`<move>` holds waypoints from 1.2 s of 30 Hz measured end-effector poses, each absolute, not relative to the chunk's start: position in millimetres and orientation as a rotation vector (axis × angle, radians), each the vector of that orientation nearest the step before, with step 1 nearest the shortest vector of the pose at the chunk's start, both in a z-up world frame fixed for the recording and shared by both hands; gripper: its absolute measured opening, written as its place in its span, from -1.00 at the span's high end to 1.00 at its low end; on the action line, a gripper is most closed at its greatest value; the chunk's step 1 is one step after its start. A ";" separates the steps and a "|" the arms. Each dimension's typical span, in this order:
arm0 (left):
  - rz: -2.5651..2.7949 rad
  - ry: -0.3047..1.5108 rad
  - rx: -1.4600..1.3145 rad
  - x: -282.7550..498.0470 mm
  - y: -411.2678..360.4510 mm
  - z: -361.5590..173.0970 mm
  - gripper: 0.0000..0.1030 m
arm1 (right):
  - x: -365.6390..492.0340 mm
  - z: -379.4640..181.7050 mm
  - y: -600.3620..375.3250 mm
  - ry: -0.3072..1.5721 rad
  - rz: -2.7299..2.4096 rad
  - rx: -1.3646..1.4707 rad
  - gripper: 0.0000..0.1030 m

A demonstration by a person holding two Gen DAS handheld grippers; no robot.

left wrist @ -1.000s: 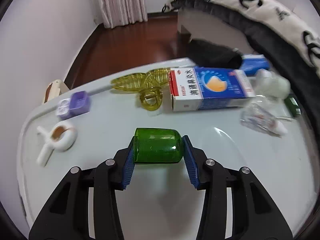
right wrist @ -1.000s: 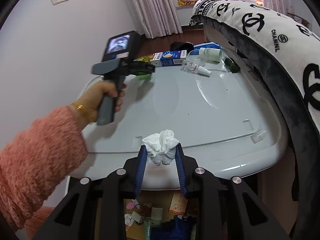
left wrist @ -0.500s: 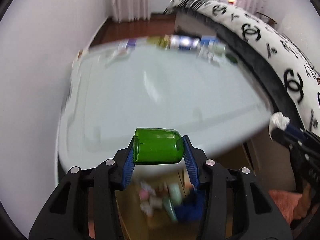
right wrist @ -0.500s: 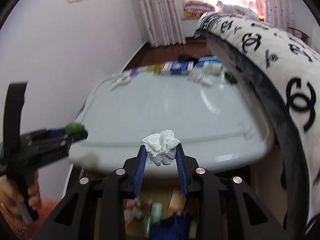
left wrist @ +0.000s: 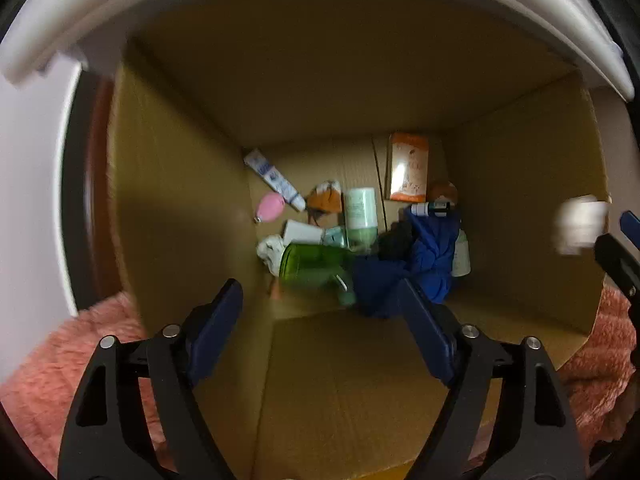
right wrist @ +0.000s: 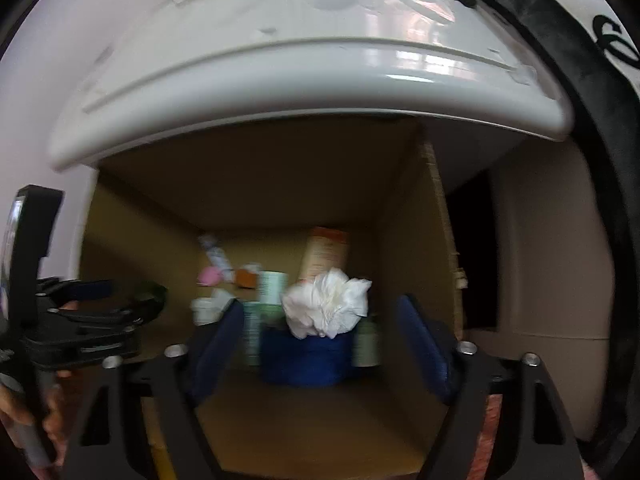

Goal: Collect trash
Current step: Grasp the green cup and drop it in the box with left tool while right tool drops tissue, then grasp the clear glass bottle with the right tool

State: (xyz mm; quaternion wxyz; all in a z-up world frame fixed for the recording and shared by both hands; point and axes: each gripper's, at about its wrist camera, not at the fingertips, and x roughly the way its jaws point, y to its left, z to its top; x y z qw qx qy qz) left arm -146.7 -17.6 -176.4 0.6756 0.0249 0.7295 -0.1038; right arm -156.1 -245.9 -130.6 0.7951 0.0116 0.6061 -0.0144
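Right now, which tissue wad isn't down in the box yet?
The crumpled white tissue between the right tool's open, just-released jaws, above the cardboard box. The other wad lies on the bottom beside the green cap.

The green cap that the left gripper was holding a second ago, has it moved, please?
Yes. The green cap has left the left gripper, whose jaws have just opened, and now appears down among the trash in the cardboard box.

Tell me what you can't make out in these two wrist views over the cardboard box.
- Green cap, left wrist view: motion-blurred; resting or falling, unclear.
- Tissue wad, right wrist view: between open pads; touching anything, unclear.
- Trash under the blue cloth: hidden.
- Orange packet print: too small.
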 end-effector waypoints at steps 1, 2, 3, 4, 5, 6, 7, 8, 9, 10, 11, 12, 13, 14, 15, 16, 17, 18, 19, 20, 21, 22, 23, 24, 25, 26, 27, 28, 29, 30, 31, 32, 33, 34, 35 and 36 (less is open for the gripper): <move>-0.235 1.646 0.047 -147.2 -15.5 -179.0 -0.52 | -155.0 -131.6 -247.5 1.304 -0.038 0.021 -0.56; -0.234 1.645 0.051 -144.8 -17.3 -180.2 -0.52 | -153.5 -131.9 -249.3 1.307 -0.036 0.031 -0.66; -0.229 1.634 0.059 -143.0 -17.9 -179.5 -0.53 | -152.4 -132.1 -251.8 1.308 -0.040 0.047 -0.66; -0.228 1.627 0.065 -146.0 -12.4 -179.2 -0.53 | -151.8 -132.1 -252.6 1.308 -0.039 0.052 -0.66; -0.230 1.619 0.069 -145.4 -13.0 -178.0 -0.53 | -151.2 -132.4 -252.6 1.311 -0.037 0.049 -0.66; -0.238 1.612 0.071 -146.3 -14.6 -176.6 -0.53 | -151.6 -132.8 -254.3 1.311 -0.037 0.046 -0.66; -0.242 1.603 0.078 -145.6 -17.4 -174.7 -0.53 | -152.2 -132.8 -254.4 1.311 -0.038 0.044 -0.67; -0.245 1.590 0.086 -144.4 -18.6 -172.7 -0.53 | -151.9 -132.8 -254.1 1.312 -0.039 0.045 -0.67; -0.250 1.576 0.099 -144.3 -20.5 -170.0 -0.53 | -151.6 -133.1 -253.3 1.314 -0.036 0.048 -0.67; -0.254 1.567 0.105 -144.3 -23.2 -168.2 -0.53 | -151.3 -132.5 -252.9 1.314 -0.037 0.051 -0.67; -0.258 1.560 0.110 -145.7 -24.5 -166.2 -0.53 | -146.8 -133.9 -250.8 1.312 -0.040 0.050 -0.67; -0.261 1.552 0.117 -146.7 -25.7 -164.1 -0.53 | -146.6 -133.7 -251.6 1.309 -0.042 0.047 -0.67; -0.262 1.544 0.119 -147.4 -26.2 -162.1 -0.53 | -147.4 -133.5 -252.0 1.307 -0.045 0.045 -0.67; -0.265 1.535 0.121 -148.4 -26.5 -159.2 -0.53 | -147.9 -132.6 -253.1 1.303 -0.050 0.045 -0.67; -0.264 1.530 0.121 -148.8 -27.2 -158.5 -0.53 | -149.1 -131.4 -254.0 1.301 -0.052 0.046 -0.67; -0.263 1.523 0.121 -149.3 -27.1 -156.9 -0.53 | -148.7 -130.7 -254.5 1.301 -0.056 0.048 -0.67; -0.261 1.515 0.125 -149.5 -27.2 -154.8 -0.53 | -148.4 -130.5 -255.3 1.298 -0.061 0.049 -0.67; -0.260 1.509 0.130 -150.3 -27.6 -152.7 -0.53 | -148.3 -129.3 -256.7 1.295 -0.066 0.051 -0.67; -0.258 1.495 0.139 -151.3 -28.7 -149.3 -0.53 | -148.4 -128.4 -257.7 1.292 -0.069 0.052 -0.67; -0.257 1.480 0.146 -150.8 -29.0 -144.8 -0.53 | -148.4 -125.3 -259.3 1.285 -0.074 0.056 -0.67; -0.258 1.454 0.152 -149.8 -28.9 -137.4 -0.53 | -149.0 -120.1 -260.2 1.274 -0.075 0.061 -0.67; -0.258 1.419 0.156 -148.0 -29.2 -127.0 -0.53 | -147.8 -113.4 -262.0 1.256 -0.077 0.066 -0.67; -0.255 1.359 0.147 -142.7 -28.9 -107.6 -0.53 | -145.3 -99.4 -264.6 1.217 -0.079 0.075 -0.67; -0.259 1.293 0.125 -136.3 -27.9 -87.6 -0.53 | -142.3 -87.6 -266.3 1.180 -0.073 0.082 -0.67; -0.257 1.243 0.111 -130.4 -26.9 -72.6 -0.53 | -137.4 -71.8 -268.4 1.129 -0.067 0.086 -0.77; -0.251 1.164 0.094 -119.5 -26.2 -49.3 -0.54 | -130.7 -54.5 -271.7 1.069 -0.070 0.085 -0.89; -0.251 1.101 0.082 -108.9 -25.5 -31.6 -0.60 | -121.7 -38.3 -275.7 1.010 -0.082 0.085 -0.89; -0.239 1.027 0.058 -91.5 -25.0 -9.6 -0.73 | -109.8 -22.2 -280.7 0.946 -0.097 0.089 -0.89; -0.232 0.976 0.026 -78.1 -23.5 4.7 -0.75 | -93.9 -8.1 -286.8 0.885 -0.106 0.096 -0.89; -0.229 0.927 -0.007 -66.4 -22.3 15.7 -0.75 | -78.7 0.0 -292.2 0.847 -0.108 0.109 -0.89; -0.226 0.893 -0.028 -57.7 -20.3 22.4 -0.75 | -60.9 5.2 -298.2 0.824 -0.103 0.128 -0.89; -0.215 0.852 -0.051 -45.9 -19.0 28.5 -0.75 | -31.1 7.9 -305.9 0.809 -0.078 0.157 -0.89; -0.203 0.829 -0.060 -36.4 -17.4 29.5 -0.75 | -9.8 6.1 -309.8 0.808 -0.056 0.168 -0.89; -0.196 0.822 -0.066 -31.2 -15.4 27.1 -0.75 | 21.2 0.9 -314.3 0.820 -0.058 0.155 -0.89; -0.199 0.819 -0.075 -27.4 -12.5 21.6 -0.75 | 38.1 -2.6 -316.2 0.829 -0.067 0.134 -0.89; -0.203 0.823 -0.077 -25.1 -9.6 14.0 -0.75 | 72.5 -12.6 -318.2 0.849 -0.090 0.076 -0.89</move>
